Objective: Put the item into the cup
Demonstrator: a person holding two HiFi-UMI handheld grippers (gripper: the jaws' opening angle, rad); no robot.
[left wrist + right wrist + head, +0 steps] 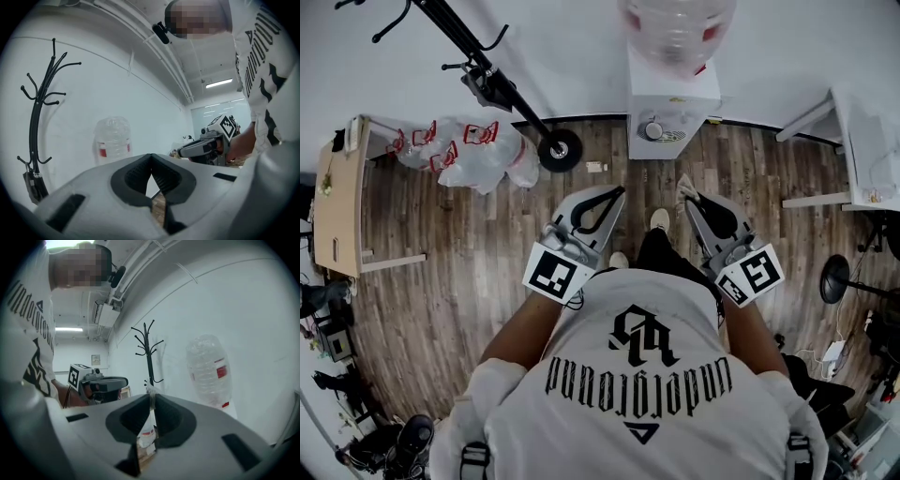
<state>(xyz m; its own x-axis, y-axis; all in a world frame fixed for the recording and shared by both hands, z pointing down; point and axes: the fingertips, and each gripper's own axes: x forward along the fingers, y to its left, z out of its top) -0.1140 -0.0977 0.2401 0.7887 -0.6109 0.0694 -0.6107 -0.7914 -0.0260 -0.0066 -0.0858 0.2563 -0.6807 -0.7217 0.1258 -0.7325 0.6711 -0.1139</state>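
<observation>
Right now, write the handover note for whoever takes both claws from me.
The left claw is shut and empty, held out level over the wood floor.
The right claw is shut on a small pale item, pinched at its tips.
The cup is in no view. A water dispenser and a coat rack stand ahead by the wall.
Done: the item appears to be picked up.
Left: find the cup, bring the item over it, release.

Brightness: bright, even, cool white.
Source: ceiling strip light [219,83], glaring in both gripper views.
Shadows: soft and faint on the floor [487,262].
Distortion: strong fisheye, dark vignetted corners.
Focus: nearest foreground soft.
</observation>
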